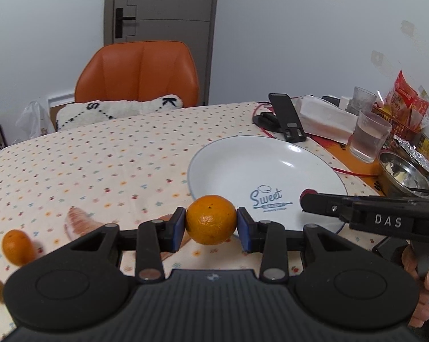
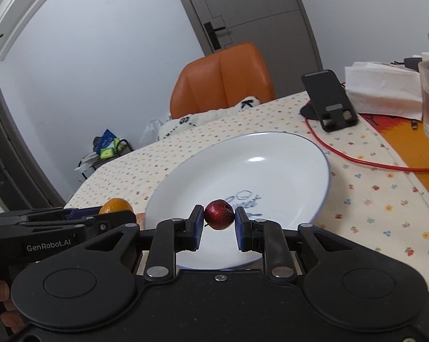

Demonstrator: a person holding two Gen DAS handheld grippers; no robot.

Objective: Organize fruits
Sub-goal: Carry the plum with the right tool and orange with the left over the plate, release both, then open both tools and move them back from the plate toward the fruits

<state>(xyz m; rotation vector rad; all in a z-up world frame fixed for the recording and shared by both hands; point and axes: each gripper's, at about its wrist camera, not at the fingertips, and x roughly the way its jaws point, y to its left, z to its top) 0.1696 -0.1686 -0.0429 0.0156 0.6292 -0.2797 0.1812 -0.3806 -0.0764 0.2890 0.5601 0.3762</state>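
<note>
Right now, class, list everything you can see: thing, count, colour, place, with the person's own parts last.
Held orange: 1, orange, between the left tongs' pads.
Red fruit: 1, dark red, in the right tongs over the plate.
Loose orange: 1, orange, on the cloth, far left.
Plate: 1, white, mid-table, nothing resting on it.
Phone stand: 1, black, behind the plate.
Glasses: 2, clear, right.
Chair: 1, orange, behind the table.
Left tongs: black.
Right tongs: black.

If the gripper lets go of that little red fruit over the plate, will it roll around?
Probably. The red fruit looks round and smooth, and the plate looks glossy, dipping toward the middle. It would likely roll inward, with the raised rim stopping it.
</note>
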